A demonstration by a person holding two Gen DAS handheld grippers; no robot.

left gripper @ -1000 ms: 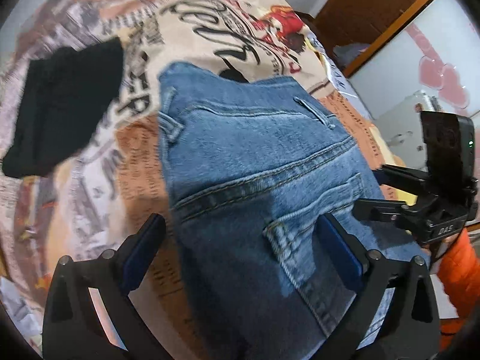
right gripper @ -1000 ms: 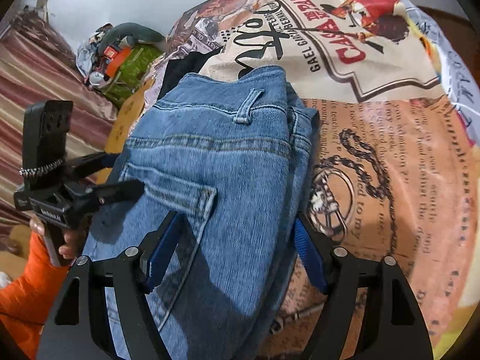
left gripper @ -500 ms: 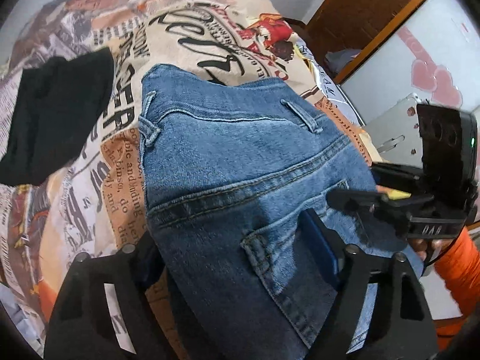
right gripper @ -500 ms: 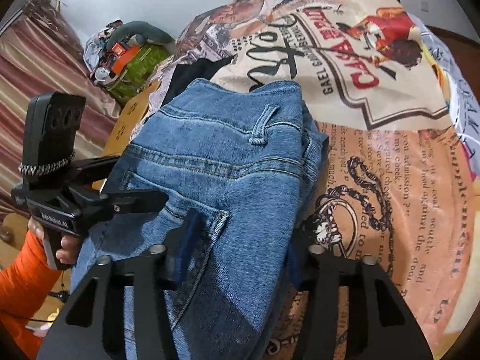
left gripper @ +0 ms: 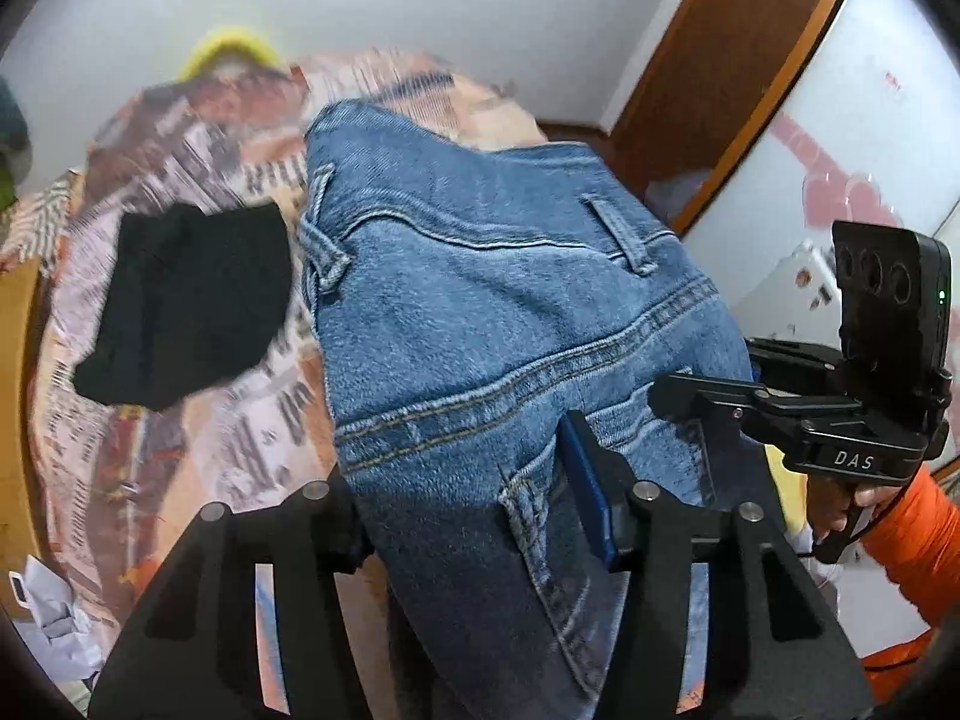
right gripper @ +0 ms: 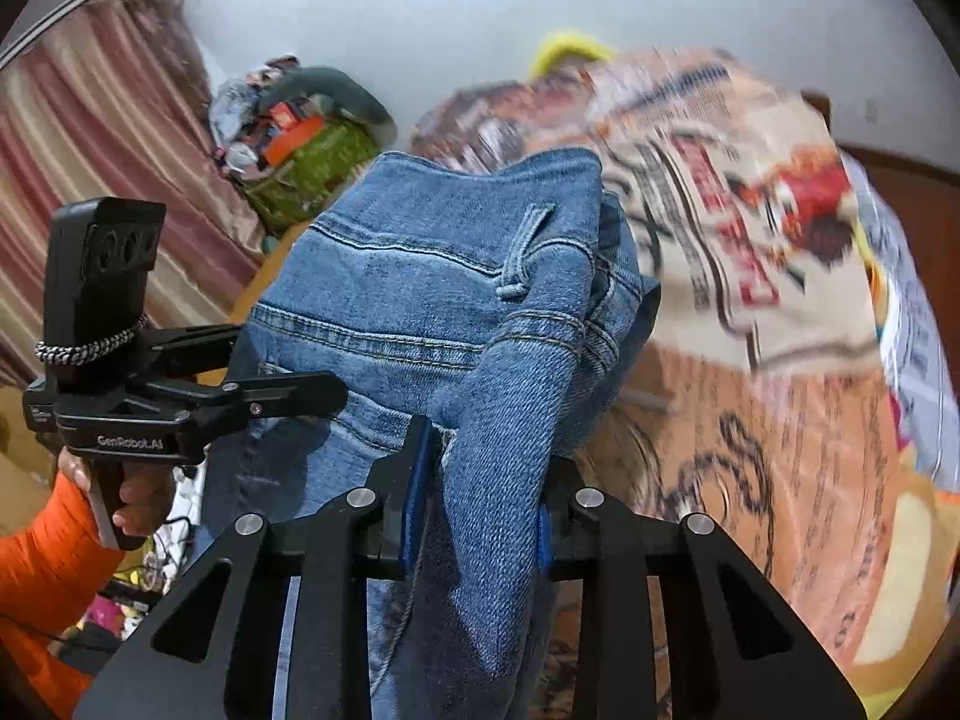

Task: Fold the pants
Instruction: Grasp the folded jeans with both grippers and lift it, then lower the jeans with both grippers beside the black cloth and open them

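Observation:
The folded blue jeans (left gripper: 480, 312) are raised off the printed bedspread (left gripper: 180, 456), back pocket and belt loops facing up. My left gripper (left gripper: 474, 510) straddles one side of the near end. Its jaws are closing and its blue pads press the denim. My right gripper (right gripper: 480, 510) has a thick bunched fold of the jeans (right gripper: 432, 300) squeezed between its blue pads, its jaws still closing. Each gripper shows in the other's view, held in a hand with an orange sleeve (right gripper: 42, 576). The underside of the jeans is hidden.
A black garment (left gripper: 186, 306) lies on the bedspread left of the jeans. A wooden door frame (left gripper: 720, 96) and a white wall panel stand on the right. A heap of bags (right gripper: 300, 138) sits by a pink curtain (right gripper: 90, 150). A yellow thing (left gripper: 231, 51) lies at the bed's far end.
Both grippers have narrowed from wide open onto the jeans and risen, lifting the denim off the bedspread. The views have tilted up, so the wall now shows.

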